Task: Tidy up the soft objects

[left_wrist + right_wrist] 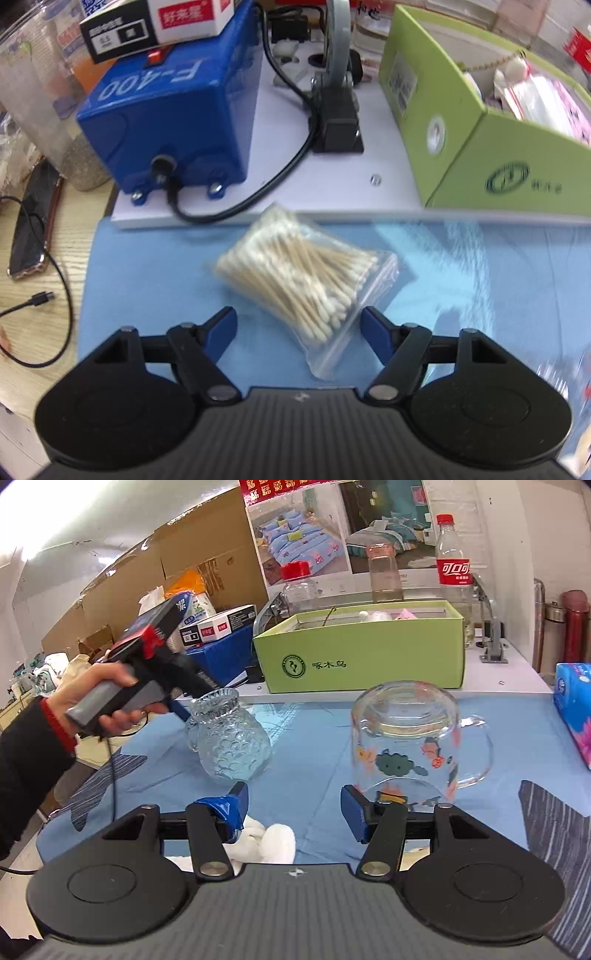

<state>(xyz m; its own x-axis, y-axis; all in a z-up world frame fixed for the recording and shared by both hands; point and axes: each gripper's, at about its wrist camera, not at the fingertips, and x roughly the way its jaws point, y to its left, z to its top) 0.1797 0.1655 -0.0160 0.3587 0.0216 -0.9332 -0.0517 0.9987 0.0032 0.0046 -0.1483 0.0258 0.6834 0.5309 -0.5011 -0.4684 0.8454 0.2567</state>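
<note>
Left wrist view: my left gripper (pixel 299 328) hangs over the swab bag (pixel 306 284) on the blue mat (pixel 147 266), jaws wide to either side of it, not touching, lined up, I judge, for a grab. The green box (pixel 461 147) sits far right; its contents are blurred.

Right wrist view: my right gripper (pixel 295 812) stands part open, empty. White cotton (pixel 269 840) lies just beneath, near its left finger, half hidden by the body. My left hand (pixel 107 698) shows at left.

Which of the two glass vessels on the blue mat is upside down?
The flower-printed glass mug with the handle is upside down; the textured glass vase stands upright.
</note>
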